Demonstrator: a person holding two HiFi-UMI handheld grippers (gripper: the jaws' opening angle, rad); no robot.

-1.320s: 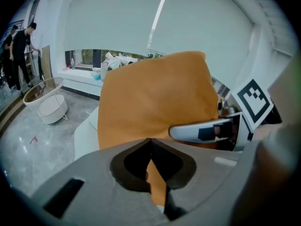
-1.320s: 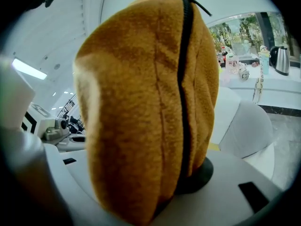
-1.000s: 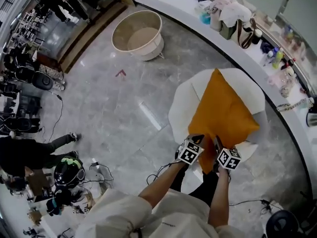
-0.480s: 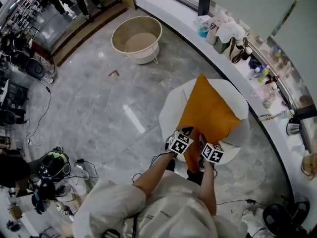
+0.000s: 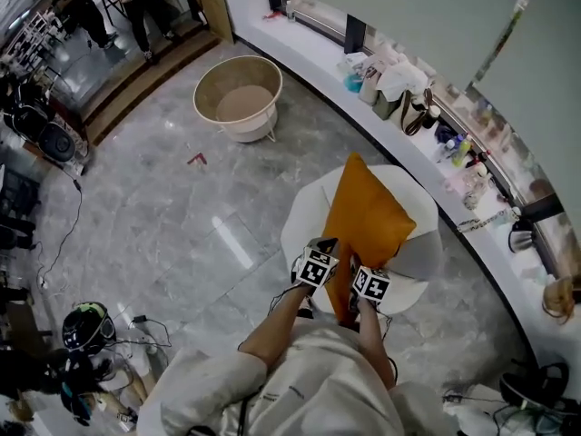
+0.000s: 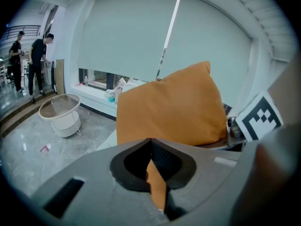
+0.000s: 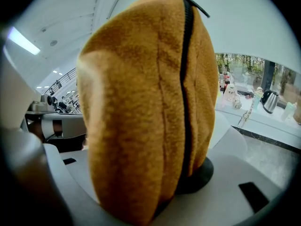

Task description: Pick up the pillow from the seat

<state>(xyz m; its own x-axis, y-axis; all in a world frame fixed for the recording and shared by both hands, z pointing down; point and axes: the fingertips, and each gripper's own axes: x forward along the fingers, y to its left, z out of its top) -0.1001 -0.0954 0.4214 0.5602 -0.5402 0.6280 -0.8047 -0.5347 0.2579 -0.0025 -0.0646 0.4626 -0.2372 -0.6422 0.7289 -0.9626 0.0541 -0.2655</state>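
Head view: one orange pillow (image 5: 368, 216) tilted over the one white seat (image 5: 416, 260), near edge gripped by two grippers. Left gripper (image 5: 329, 249) pinches a thin corner, right gripper (image 5: 355, 269) clamps the thick zippered edge. Open floor (image 5: 209, 234) left of the seat — curved ledge (image 5: 458, 214) close on its right, one round basket (image 5: 238, 98) well beyond it.

Near pillow (image 5: 368, 212) edge hidden behind left hand-held gripper (image 5: 325, 246), right hand-held gripper (image 5: 356, 266); ledge clutter (image 5: 399, 87) too small.
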